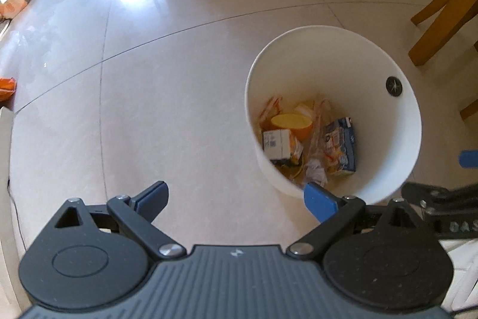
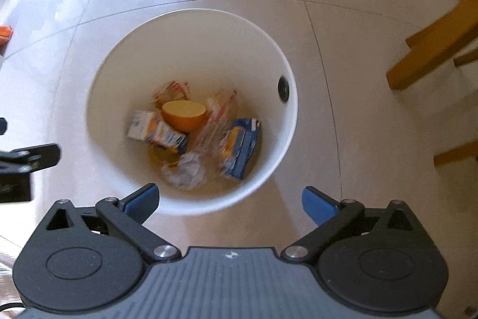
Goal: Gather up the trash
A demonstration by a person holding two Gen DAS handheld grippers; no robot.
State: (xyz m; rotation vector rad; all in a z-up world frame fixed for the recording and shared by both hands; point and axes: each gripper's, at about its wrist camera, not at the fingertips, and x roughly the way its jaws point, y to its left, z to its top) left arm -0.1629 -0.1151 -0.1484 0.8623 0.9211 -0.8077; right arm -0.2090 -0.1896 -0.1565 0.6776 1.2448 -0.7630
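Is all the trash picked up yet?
Lots is done: the bin already holds cartons, an orange cup, wrappers and crumpled paper. Nothing is in hand; the left gripper and right gripper are open and empty. An orange packet still lies on the floor.

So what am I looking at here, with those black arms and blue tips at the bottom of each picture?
Those are two hand-held grabbing tools, one in each of a person's hands, each with a camera looking along its fingers. One picture is from the left tool, the other from the right tool. Both are open and hold nothing. Below them a white bin stands on the tiled floor. Inside it lie trash: small cartons, an orange cup, crumpled paper and clear wrappers. Wooden chair legs stand nearby.
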